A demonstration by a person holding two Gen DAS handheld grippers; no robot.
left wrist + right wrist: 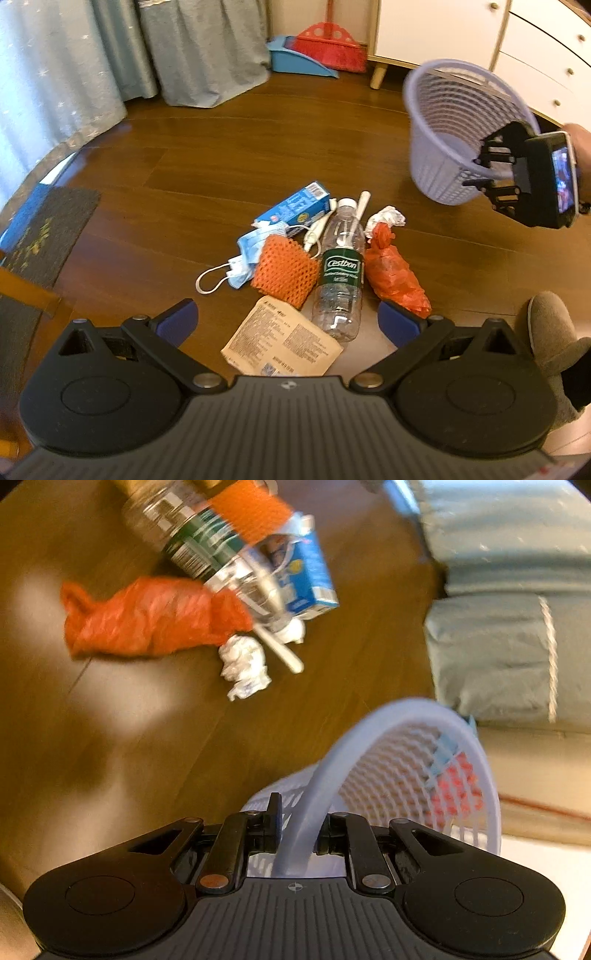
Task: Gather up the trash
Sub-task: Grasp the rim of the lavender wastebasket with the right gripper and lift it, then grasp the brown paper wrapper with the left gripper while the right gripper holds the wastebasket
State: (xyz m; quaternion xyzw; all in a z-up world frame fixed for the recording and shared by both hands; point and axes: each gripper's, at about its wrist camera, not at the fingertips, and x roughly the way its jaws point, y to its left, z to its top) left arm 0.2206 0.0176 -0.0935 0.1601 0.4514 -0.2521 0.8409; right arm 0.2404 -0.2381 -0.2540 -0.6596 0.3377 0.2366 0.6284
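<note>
Lilac plastic mesh forms the basket, which sits tilted at the upper right of the left wrist frame, off the floor. The right gripper has its jaws closed on the basket rim, seen at lower centre of its own view; that view is motion-blurred. The left gripper hangs with jaws spread wide and empty, low in its frame, above the trash pile at centre. The pile comprises a bottle, orange net, mask, carton, red bag, tissue, paper slip and a white stick, packed touching on the wood floor. Nothing appears to be in the basket. Risks, as judged: the rim hold is one-sided, so the basket may swing or slip when loaded. Items overlap, so a grab may drag a neighbour. The flat slip offers little edge. The bottle may roll. A slipper at lower right stands near the pile.
</note>
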